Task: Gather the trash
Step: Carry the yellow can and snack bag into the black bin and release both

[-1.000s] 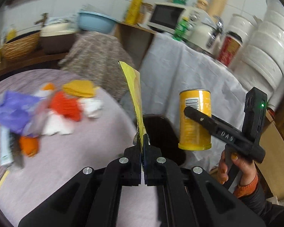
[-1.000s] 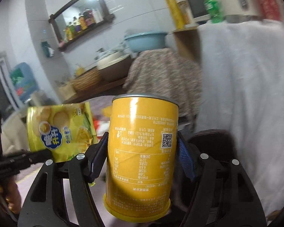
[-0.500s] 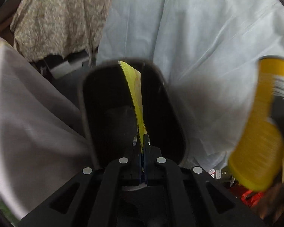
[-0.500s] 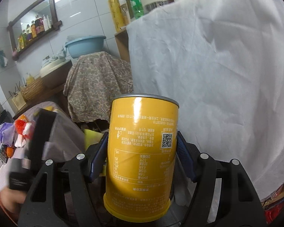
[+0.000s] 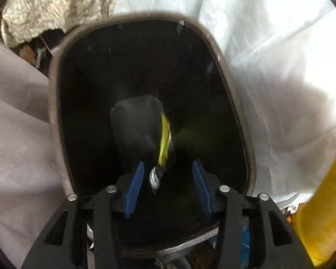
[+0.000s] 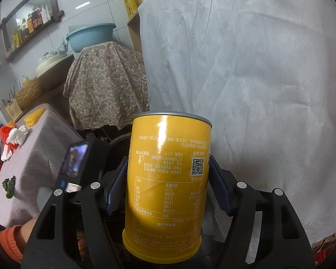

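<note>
A: Yellow bag (image 5: pixel 164 139)?
B: Inside the bin (image 5: pixel 248 134), blurred, between the spread left gripper (image 5: pixel 168 179) pads.
A: Right gripper (image 6: pixel 168 183)?
B: Clamped on the can (image 6: pixel 168 179), beside the bin.

Yellow wrapper (image 5: pixel 164 137) blurred; canister (image 6: pixel 168 179) hides bin.

Motion blur smears the falling yellow wrapper (image 5: pixel 164 139) inside the dark, unlit bin (image 5: pixel 56 103) — the white cloth (image 6: pixel 268 78) beside it glows bright; glare streaks the can (image 6: pixel 168 179), edges bend fisheye-wise.
</note>
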